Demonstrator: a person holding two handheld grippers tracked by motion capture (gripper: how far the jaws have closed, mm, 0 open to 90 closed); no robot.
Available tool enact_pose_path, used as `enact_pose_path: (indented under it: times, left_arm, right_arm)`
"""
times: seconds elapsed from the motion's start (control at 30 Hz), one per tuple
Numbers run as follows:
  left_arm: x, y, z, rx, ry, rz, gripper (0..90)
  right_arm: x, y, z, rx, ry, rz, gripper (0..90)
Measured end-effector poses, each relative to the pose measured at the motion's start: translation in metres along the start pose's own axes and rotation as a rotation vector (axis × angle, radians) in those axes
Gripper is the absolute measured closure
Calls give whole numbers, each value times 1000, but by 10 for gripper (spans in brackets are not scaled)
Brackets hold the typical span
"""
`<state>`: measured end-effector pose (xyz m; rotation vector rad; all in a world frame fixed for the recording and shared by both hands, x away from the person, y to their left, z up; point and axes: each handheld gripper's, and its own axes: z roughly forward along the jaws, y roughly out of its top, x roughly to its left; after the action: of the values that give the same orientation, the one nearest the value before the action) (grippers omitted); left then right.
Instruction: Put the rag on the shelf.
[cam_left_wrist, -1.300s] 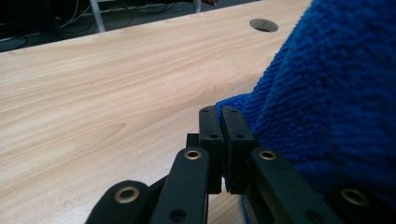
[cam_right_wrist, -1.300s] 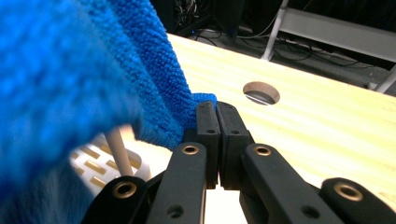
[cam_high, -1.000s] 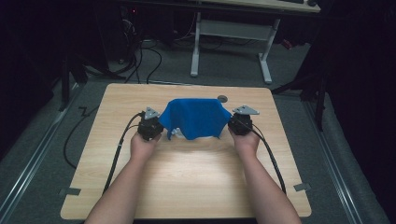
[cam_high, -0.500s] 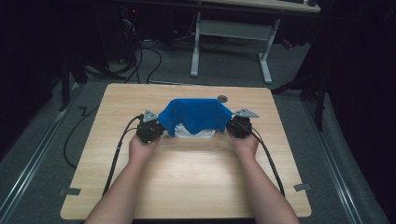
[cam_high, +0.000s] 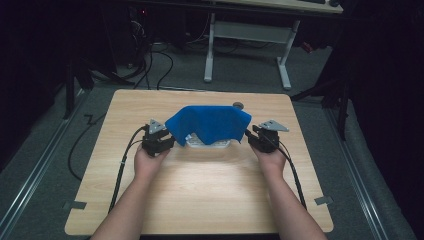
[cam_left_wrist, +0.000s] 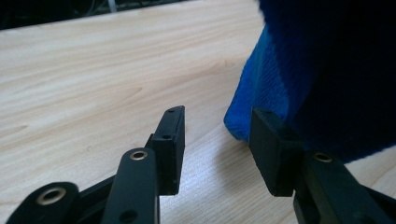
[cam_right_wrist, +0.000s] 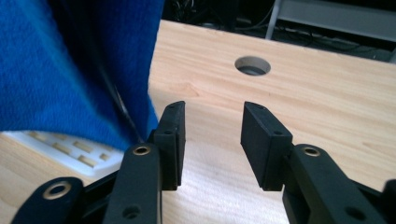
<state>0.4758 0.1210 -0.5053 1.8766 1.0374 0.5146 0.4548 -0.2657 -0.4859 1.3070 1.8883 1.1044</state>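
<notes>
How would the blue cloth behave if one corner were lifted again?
Probably floppy: the blue cloth sags in folds over the white basket. Likely light, since it drapes without flattening it. Its fuzzy weave looks grippy, so it is unlikely to slip.

The blue cloth (cam_high: 209, 123) hid most of the white slotted tray (cam_high: 209, 144) under it; only the tray's near rim showed below the cloth's hem in the high view, and one corner (cam_right_wrist: 70, 149) beside the cloth in the right gripper view. What lay inside the tray could not be told. In the left gripper view the cloth (cam_left_wrist: 327, 70) ran off the top and right edges. A small round thing (cam_high: 238, 105) just behind the cloth was too small to tell. The surface's (cam_high: 200, 200) near edge was cut off.
</notes>
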Motion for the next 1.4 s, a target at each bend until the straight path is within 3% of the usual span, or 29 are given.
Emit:
enact_pose_path:
  times: [0.4, 0.97, 1.1, 1.23, 1.3, 1.4]
  left_arm:
    - [-1, -1, -11, -26, 22, 5, 528]
    - [1, -11, -34, -17, 55, 19, 441]
    - [-2, -18, -43, -18, 48, 18, 432]
    - [-4, -25, -53, -18, 34, 9, 426]
    - [-9, -33, -64, -14, 26, 16, 424]
    - [-14, -39, -74, -6, 15, 21, 420]
  right_arm:
    - [-1, 5, -12, 0, -1, -15, 552]
    - [-3, 6, -25, 11, -19, -28, 451]
    - [-2, 0, -35, -10, -23, -43, 444]
    - [-2, -5, -43, 10, -18, -48, 411]
    - [3, -14, -57, -22, -20, -75, 398]
    - [7, -19, -67, -9, -10, -97, 371]
